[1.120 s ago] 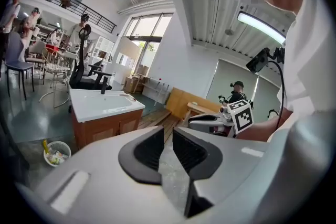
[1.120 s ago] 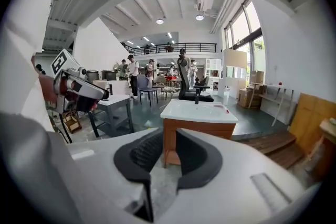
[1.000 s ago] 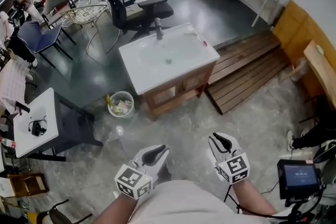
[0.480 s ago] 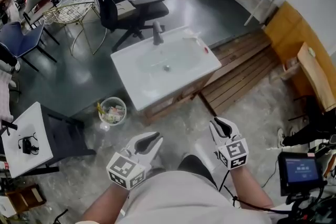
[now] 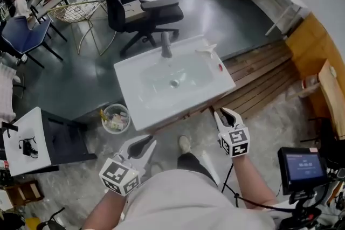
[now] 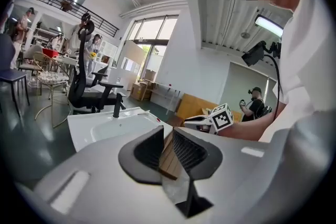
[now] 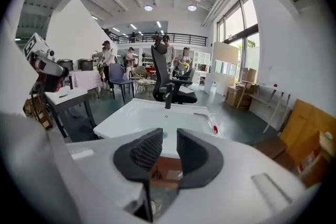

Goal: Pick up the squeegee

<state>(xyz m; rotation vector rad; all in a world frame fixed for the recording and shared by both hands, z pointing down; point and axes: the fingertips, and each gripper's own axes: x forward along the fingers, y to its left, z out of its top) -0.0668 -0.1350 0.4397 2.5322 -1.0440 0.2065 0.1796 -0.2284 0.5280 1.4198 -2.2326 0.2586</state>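
The squeegee [image 5: 206, 49], a pale T-shaped thing as far as I can tell, lies at the far right corner of the white sink surface [image 5: 141, 110], just right of the faucet [image 5: 166, 44]. A small red thing [image 5: 220, 67] sits by the right edge. Both claws hang off the near edge. The left claw [image 5: 141, 144] has its jaws slightly parted and empty, and the right claw [image 5: 226, 115] is opening with nothing between its jaws. Around it there's grey floor, an office chair [image 5: 140, 5] behind, a trash bin [image 5: 115, 117] off the near left corner and wooden decking [image 5: 259, 78] to the right.
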